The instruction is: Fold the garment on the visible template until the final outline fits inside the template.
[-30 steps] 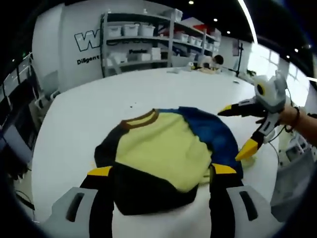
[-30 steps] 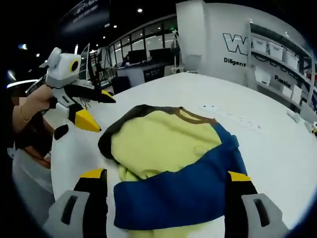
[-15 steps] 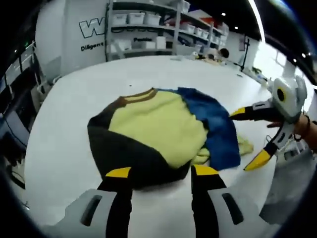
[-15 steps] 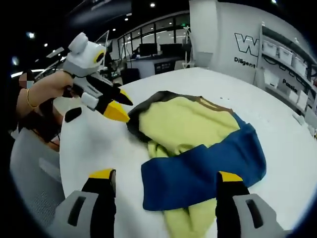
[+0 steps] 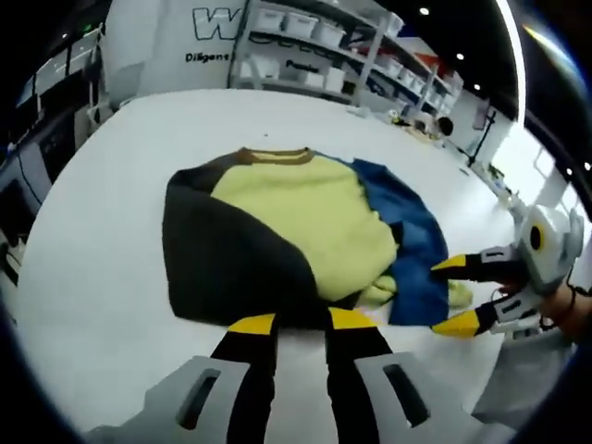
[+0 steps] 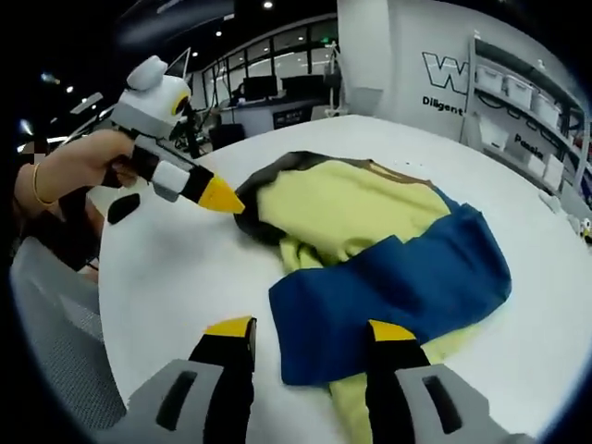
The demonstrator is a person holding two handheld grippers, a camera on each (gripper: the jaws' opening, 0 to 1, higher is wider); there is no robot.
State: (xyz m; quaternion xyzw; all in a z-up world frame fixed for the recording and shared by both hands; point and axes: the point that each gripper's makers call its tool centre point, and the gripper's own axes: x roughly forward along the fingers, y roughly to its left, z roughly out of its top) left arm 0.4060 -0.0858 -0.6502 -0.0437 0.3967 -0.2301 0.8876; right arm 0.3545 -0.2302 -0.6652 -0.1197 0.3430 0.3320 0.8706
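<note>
Garment (image 5: 296,231): I see it lying rumpled on the white surface (image 5: 102,277), black, yellow and blue panels showing.
Left hand-held gripper (image 5: 301,323): jaws narrowly parted at the black hem.
Right hand-held gripper (image 6: 310,330): jaws apart, straddling the blue edge.
Shelf bins (image 5: 301,26): contents I cannot tell.

My white table in a big, dim workshop hall

I work at a broad white table (image 5: 111,231) with a rounded edge. Beyond it stands a white wall (image 5: 176,42) with large dark lettering, and beside that metal shelving (image 5: 324,46) stacked with white bins. Small ceiling spotlights (image 6: 267,5) dot the dark ceiling, and a long light strip (image 5: 523,65) runs overhead. In my right gripper view, glass-fronted rooms (image 6: 277,65) line the far side.
</note>
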